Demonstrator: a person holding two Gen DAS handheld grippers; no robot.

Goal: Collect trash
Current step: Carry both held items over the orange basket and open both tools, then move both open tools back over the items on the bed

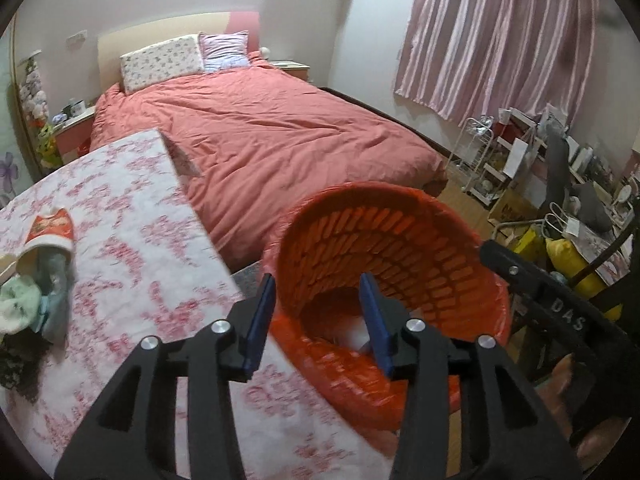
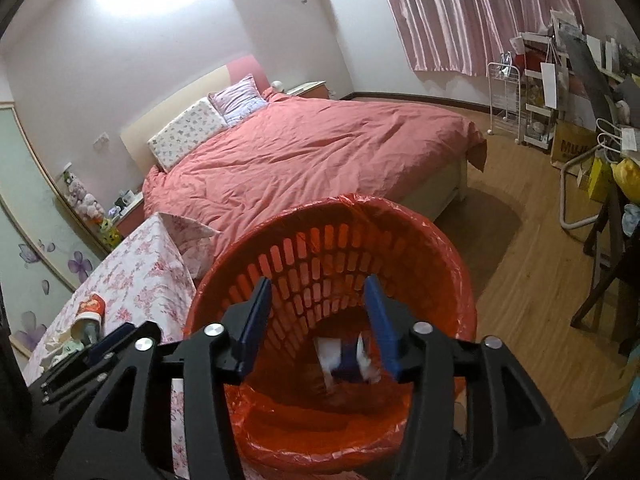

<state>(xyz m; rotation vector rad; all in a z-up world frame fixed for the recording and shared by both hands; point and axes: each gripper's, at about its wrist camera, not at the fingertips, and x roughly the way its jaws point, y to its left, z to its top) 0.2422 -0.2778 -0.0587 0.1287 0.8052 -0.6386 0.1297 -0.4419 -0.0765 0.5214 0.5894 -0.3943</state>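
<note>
Right wrist view looks down into the orange waste basket (image 2: 332, 320), which is lined with a thin red plastic bag (image 2: 400, 208) folded over its rim and stands just beside the table with the pink floral cloth (image 2: 140, 280). The right gripper (image 2: 320, 320) hangs over the basket's mouth with its blue pads apart and nothing between them; white and dark blue scraps (image 2: 344, 356) lie blurred at the bottom of the basket. The left gripper (image 1: 318, 320) points at the basket's near rim, its jaws likewise parted about halfway and empty. What is left to collect sits on the table toward its left edge: a tipped red and white paper cup (image 1: 50, 236) with crumpled pale green and white tissue (image 1: 20, 304) spilling beside it. Both look very light and soft. The cup's thin wall will probably buckle under a firm squeeze, which matters little for trash, but a pinch across its open rim or mid-body should give the surest hold. The tissue wad has no stiff part, so a deep bite into its bulk seems better than catching a loose corner, which may tear or shed pieces. The bag liner looks slippery and could be snagged.
</note>
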